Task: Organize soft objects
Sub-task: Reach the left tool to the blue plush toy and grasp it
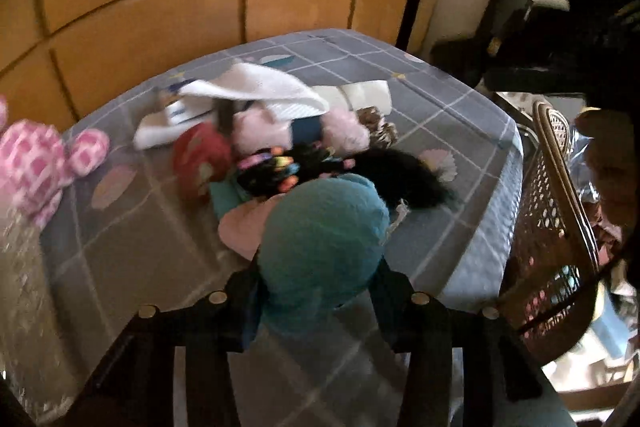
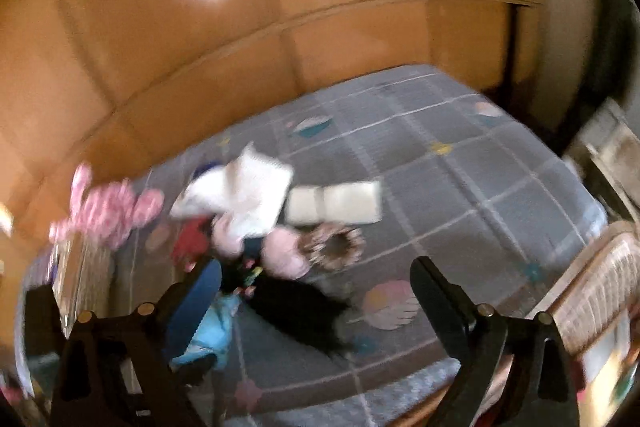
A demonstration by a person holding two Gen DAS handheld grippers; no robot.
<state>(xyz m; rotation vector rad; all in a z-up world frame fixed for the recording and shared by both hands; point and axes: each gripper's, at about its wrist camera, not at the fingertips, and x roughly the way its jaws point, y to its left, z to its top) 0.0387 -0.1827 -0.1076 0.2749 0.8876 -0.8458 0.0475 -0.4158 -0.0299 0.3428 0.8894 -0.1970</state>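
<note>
Left gripper (image 1: pixel 320 291): closed on a teal knitted soft bundle (image 1: pixel 324 239), pads pressing its lower sides.
Right gripper (image 2: pixel 316 291): jaws wide apart, nothing between them.
Held thing: the teal bundle bulges up and forward from the left fingers, above the near edge of the pile.
Pile: black fuzzy piece (image 2: pixel 304 315), pink plush lumps (image 1: pixel 260 131) and a white folded cloth (image 1: pixel 256 91) on the grey checked bedspread (image 1: pixel 460 115).
Basket: brown woven basket (image 1: pixel 548 227) at the bed's right edge.
Key relation: the basket lies right of the held bundle, so the carry likely runs rightward.
</note>
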